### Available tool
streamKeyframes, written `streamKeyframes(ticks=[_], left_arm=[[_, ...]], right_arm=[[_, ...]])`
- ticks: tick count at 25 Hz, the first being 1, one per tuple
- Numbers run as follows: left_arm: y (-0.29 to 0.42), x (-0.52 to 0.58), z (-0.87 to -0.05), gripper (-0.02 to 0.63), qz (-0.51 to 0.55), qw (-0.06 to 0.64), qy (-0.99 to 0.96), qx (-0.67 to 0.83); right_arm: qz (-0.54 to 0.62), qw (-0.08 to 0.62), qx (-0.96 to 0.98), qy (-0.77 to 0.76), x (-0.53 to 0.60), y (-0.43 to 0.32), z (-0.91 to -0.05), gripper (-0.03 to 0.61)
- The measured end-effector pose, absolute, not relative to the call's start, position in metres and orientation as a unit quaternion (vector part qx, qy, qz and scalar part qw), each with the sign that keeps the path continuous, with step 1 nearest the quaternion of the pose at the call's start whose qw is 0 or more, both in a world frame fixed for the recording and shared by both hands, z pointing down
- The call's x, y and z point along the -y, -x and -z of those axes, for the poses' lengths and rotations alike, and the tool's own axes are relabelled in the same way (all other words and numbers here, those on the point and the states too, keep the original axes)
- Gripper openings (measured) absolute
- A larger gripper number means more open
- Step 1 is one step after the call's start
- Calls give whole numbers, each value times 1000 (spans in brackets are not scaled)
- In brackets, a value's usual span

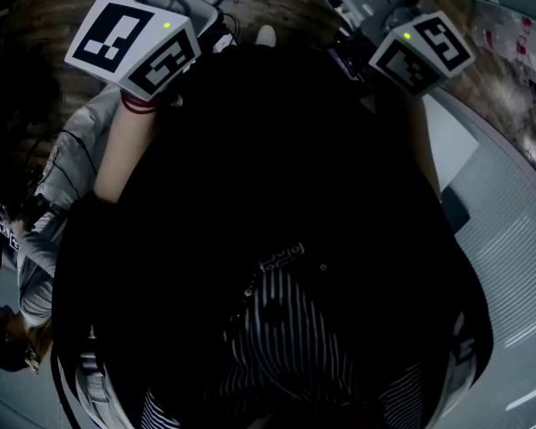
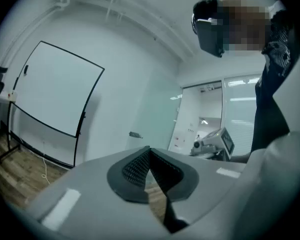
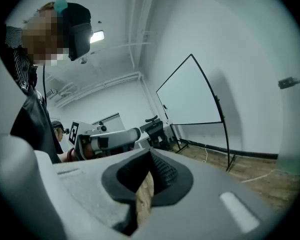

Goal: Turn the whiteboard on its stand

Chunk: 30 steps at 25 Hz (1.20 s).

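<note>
The left tongs are pressing together, pinching nothing, and the right tongs are likewise sitting closed and empty. The whiteboard is standing on its stand well ahead, up-left of the left tongs and up-right of the right ones. It is showing a plain white face. The cubes are carrying square black-and-white markers.

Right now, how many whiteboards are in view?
1: the whiteboard on its stand by the white wall, shown in both gripper views. Others may lie out of frame.
</note>
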<state>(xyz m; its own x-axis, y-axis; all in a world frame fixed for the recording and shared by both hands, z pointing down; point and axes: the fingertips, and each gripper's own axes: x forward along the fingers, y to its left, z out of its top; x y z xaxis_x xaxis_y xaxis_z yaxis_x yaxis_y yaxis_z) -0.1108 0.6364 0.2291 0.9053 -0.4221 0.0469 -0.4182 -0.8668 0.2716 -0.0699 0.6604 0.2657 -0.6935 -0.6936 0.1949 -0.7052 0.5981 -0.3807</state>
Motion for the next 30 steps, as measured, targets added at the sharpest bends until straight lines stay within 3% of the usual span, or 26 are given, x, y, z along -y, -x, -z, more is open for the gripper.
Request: streamKeyframes(ticks=[4, 8, 19, 26, 30], left_arm=[[100, -632, -245, -5, -48, 98, -971, 215], [84, -628, -246, -3, -59, 104, -971, 208], [74, -628, -260, -3, -60, 108, -972, 201], [-1, -590, -252, -3, -83, 137, -968, 191], [4, -627, -258, -3, -75, 126, -972, 185]], right_arm=[[-184, 25, 897, -402, -651, 70, -261, 2], [-152, 45, 908, -388, -650, 67, -258, 2], [-175, 21, 905, -387, -646, 57, -278, 2], [-209, 19, 899, -385, -609, -20, -279, 2], [-207, 5, 897, -390, -642, -18, -290, 2]])
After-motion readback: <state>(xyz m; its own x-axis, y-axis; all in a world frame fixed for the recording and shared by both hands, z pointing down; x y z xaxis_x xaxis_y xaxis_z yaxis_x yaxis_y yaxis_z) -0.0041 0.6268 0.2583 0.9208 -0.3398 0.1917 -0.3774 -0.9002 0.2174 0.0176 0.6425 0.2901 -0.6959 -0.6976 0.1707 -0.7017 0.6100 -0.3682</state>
